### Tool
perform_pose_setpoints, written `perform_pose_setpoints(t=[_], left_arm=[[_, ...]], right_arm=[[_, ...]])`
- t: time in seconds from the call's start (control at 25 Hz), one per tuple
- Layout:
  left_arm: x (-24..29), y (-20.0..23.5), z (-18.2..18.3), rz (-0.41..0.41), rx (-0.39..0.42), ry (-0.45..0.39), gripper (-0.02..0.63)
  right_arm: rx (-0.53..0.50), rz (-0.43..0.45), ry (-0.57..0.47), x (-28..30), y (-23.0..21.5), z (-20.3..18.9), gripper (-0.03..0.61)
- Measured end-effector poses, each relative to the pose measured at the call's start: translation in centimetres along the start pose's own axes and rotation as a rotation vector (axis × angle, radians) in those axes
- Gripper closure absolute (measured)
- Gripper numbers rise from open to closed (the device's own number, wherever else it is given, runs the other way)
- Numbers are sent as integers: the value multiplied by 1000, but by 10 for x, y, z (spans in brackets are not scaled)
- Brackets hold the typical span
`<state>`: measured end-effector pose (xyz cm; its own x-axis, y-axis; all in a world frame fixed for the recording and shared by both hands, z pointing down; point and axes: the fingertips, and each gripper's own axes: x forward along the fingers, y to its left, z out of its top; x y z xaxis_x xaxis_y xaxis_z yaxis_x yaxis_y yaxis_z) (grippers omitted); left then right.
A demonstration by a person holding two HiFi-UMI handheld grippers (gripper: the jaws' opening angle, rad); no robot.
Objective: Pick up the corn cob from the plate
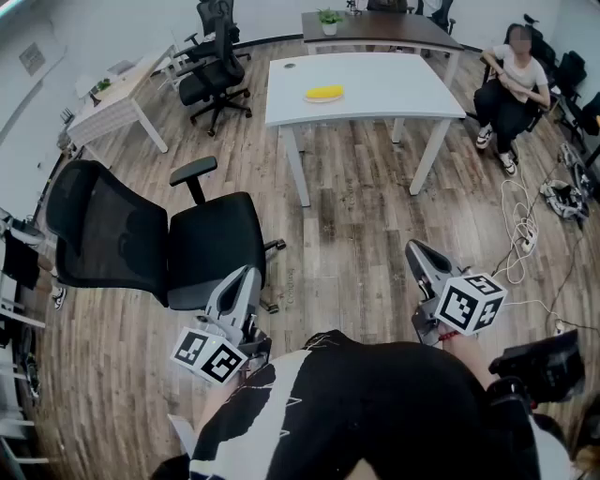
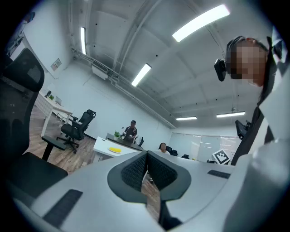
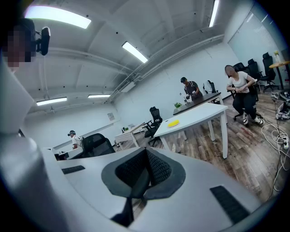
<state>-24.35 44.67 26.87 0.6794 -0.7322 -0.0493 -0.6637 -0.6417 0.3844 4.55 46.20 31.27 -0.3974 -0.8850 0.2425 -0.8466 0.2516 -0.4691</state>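
**Both grippers closed on nothing, corn cob far ahead on the table**

I hold my left gripper (image 1: 247, 275) and my right gripper (image 1: 418, 249) low in front of my body. Both are on the near side of the white table (image 1: 394, 86) and well apart from it. The fingers of the left gripper are pressed together at their tips and hold nothing. Only a thin slit stays lower down, and the wooden floor (image 1: 356, 216) shows through it. The fingers of the right gripper are also fully closed, with nothing between them.

The corn cob (image 1: 324, 93) lies on the table, around the middle of its top and a little toward its left end as I see it. From here it is only a small yellow shape. I think a plate is under it, but at this distance I cannot separate the plate from the cob. Both grippers are far from it.

A black office chair (image 1: 159, 234) stands in front of the table's near left corner, between the table and my left gripper. A person (image 1: 514, 82) sits just beyond the right end of the table. White cables (image 1: 521, 220) lie on the floor to the right of the table, on its near side. Behind the table stands a darker desk (image 1: 384, 28) with a small green plant (image 1: 329, 16) on it.
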Motion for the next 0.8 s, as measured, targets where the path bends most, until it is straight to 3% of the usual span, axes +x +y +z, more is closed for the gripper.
perform_pose_setpoints(t=[0.44,0.6,0.8], left_arm=[[-11,49,-7,-30,0,56,600],[-13,72,-14,-8,-30,85,600],[-2,100,-14,24,-74,86,600]], right_arm=[[49,-68,11,31,22,-32,565],[75,-113,55,40,16,-41,565],[151,-93,62,76,0,-34,565]])
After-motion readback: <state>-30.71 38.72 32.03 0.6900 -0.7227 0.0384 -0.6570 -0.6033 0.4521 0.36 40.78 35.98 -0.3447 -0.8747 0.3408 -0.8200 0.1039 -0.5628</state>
